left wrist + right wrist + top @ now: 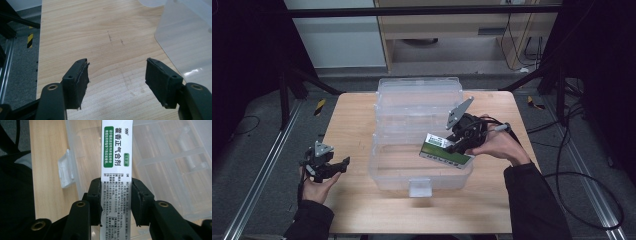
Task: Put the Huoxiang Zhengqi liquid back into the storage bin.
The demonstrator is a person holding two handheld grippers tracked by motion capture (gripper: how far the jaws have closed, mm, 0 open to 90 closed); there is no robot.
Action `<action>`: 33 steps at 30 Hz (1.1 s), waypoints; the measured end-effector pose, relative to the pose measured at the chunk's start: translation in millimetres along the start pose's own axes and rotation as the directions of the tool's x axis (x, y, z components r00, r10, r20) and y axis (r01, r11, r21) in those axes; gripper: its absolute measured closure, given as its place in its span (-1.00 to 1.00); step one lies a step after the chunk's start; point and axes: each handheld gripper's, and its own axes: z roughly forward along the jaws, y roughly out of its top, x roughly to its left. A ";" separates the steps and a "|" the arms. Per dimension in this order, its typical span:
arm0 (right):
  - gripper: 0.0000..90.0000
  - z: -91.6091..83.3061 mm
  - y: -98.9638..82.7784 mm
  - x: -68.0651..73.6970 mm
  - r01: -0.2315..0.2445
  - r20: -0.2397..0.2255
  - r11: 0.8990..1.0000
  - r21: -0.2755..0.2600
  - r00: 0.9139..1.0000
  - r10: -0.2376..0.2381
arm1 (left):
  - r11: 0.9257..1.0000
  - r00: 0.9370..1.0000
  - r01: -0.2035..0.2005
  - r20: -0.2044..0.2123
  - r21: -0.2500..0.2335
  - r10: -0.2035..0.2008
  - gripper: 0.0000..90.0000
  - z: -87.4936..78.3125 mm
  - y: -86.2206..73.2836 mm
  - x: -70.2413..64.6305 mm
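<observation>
Over the open clear plastic storage box [422, 135], the right tool [455, 146] is clamping a white-and-green medicine carton [446, 150] marked "999", tilting it above the box's near right corner. At the wooden surface's [352, 200] left edge, the left tool [341, 165] is hovering with jaws wide apart, gripping nothing. Grey flooring is surrounding everything.

Dim surroundings, evenly lit, sharp.
</observation>
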 end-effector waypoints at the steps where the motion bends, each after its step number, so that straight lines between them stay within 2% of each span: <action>1: 0.43 1.2 0.3 -0.3 0.010 0.001 1.000 0.006 1.000 -0.010 | 1.000 1.000 0.001 0.000 0.001 -0.001 -0.24 0.1 -0.1 0.0; 16: 0.43 19.6 1.6 0.9 0.100 -0.044 0.992 0.077 0.994 -0.097 | 1.000 1.000 0.004 0.001 -0.002 -0.004 -0.24 0.0 -0.2 0.9; 33: 0.43 36.9 -5.7 0.8 0.136 -0.079 0.982 0.128 0.989 -0.126 | 1.000 1.000 0.000 0.002 0.003 0.000 -0.24 1.3 -0.6 0.2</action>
